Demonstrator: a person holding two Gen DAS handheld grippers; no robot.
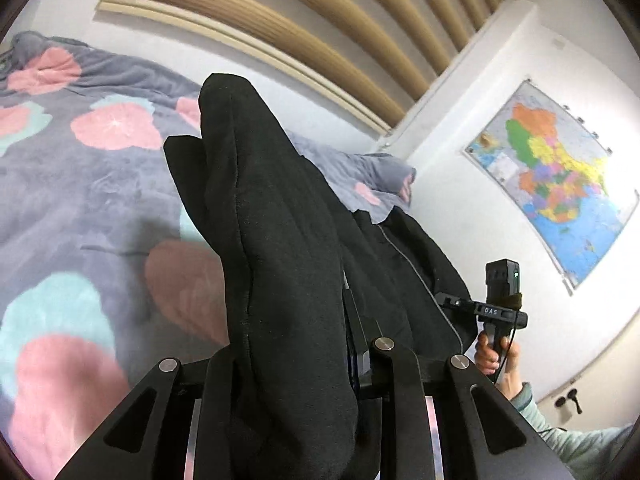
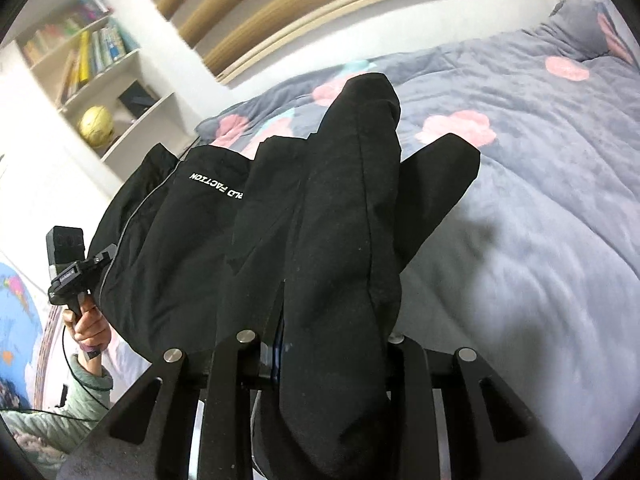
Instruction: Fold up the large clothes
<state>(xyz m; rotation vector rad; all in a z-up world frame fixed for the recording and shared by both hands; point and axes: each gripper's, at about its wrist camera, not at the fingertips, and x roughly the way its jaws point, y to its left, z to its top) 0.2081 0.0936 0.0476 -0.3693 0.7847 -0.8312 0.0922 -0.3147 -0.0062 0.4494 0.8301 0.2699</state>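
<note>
the landmark here is the black jacket (image 1: pixel 280 248), a large dark garment with a zip and a line of white lettering, held up above the bed quilt (image 1: pixel 80 184) with its lower folds hanging toward it.

at the jacket's left edge, the left gripper (image 1: pixel 304 360) has its fingers closed down on a thick fold of the cloth, which is bunched over them and hides the tips. the risk i judge here is a shallow bite: so much fabric is wadded in that the pads may be holding only the outer layer, and the weight of the garment could drag the rest out.

across the middle of the jacket the cloth sags in loose folds between the two holds. if the hands are not drawn apart evenly, the panel will stay creased and any fold made on it will come out crooked.

at the jacket's right edge, the right gripper (image 2: pixel 320 360) is likewise pinching a fat roll of the same cloth. a sleeve-like flap (image 2: pixel 440 176) sticks out to the right of that hold; it could tuck under when the jacket is lowered.

beyond the jacket, the wall map (image 1: pixel 560 184) and bookshelf (image 2: pixel 88 56) are well clear.
</note>
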